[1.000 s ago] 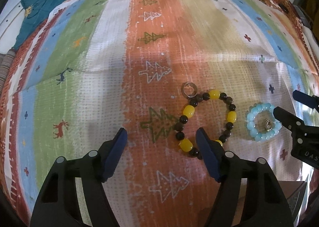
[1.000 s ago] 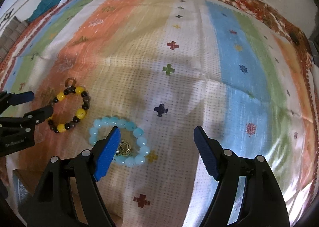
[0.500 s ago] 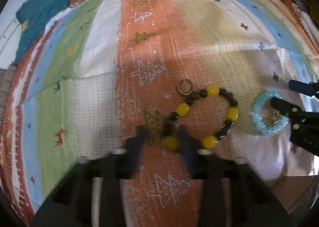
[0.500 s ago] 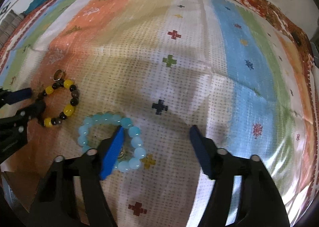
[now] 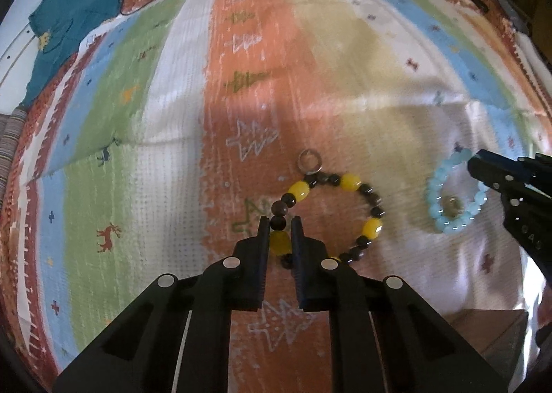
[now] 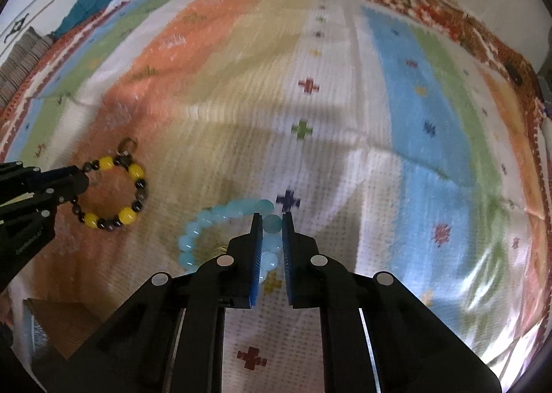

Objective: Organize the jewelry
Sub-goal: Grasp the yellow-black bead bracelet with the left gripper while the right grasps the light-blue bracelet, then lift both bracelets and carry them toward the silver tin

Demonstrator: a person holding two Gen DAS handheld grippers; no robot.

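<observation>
Both tools are clamped down at once here. The left tool (image 5: 279, 224) has pinched the near-left side of the yellow and dark bead bracelet (image 5: 345, 217), squeezing a yellow bead and a dark one. That bracelet lies flat on the striped blanket (image 5: 172, 117), a small metal ring (image 5: 309, 161) at its far edge. Just right of it, the right tool (image 6: 268, 220) grips the pale blue bead bracelet (image 6: 220, 220) by its right side.
</observation>
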